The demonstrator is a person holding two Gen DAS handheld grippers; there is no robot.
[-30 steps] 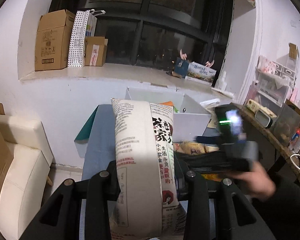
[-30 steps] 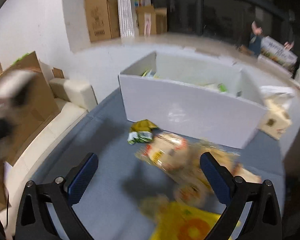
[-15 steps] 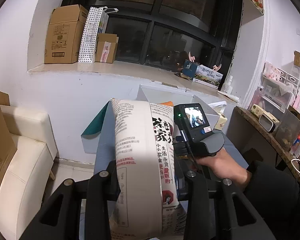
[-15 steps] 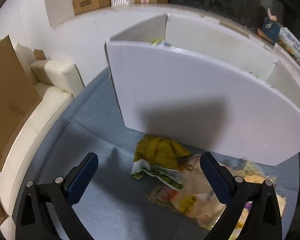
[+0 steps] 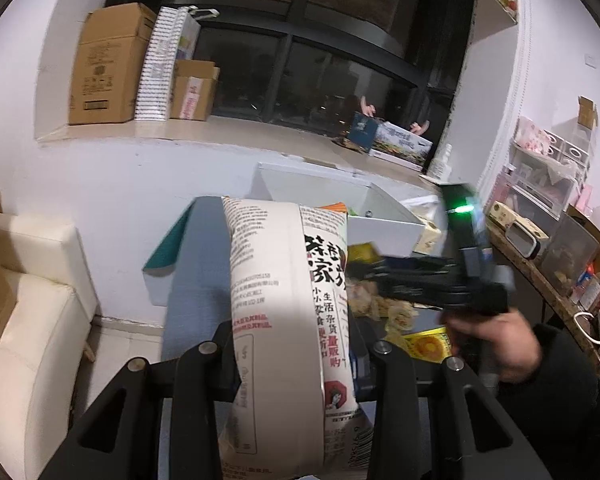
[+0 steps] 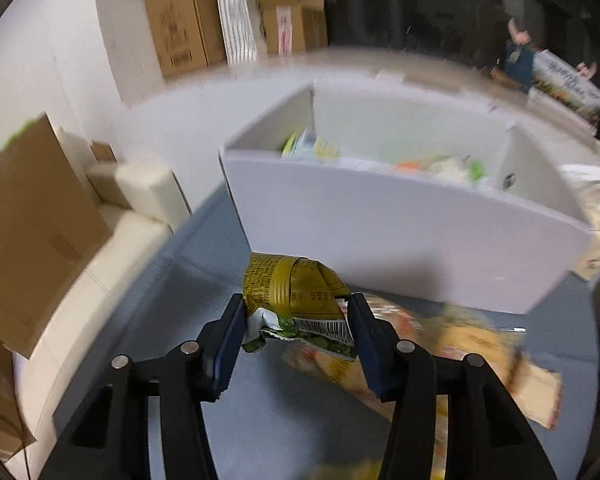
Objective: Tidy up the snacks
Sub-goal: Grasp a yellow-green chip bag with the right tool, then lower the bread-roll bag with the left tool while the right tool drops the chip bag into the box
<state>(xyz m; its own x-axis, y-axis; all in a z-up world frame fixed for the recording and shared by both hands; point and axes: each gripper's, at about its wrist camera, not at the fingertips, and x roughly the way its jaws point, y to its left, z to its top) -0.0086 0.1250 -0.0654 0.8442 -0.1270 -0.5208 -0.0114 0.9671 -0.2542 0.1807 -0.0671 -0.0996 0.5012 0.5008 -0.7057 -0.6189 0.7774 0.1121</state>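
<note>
The left gripper (image 5: 296,364) clamps a tall cream snack bag (image 5: 284,300) printed in black and red, upright, over the near edge of the blue table (image 5: 196,272). Held low, the puffy bag could tip or slide out. To the right, the right gripper (image 6: 298,324) pinches a crumpled olive-gold packet (image 6: 296,292) just before the white bin (image 6: 400,240); the grip catches only a folded edge, so it could slip when lifted over the wall.
</note>
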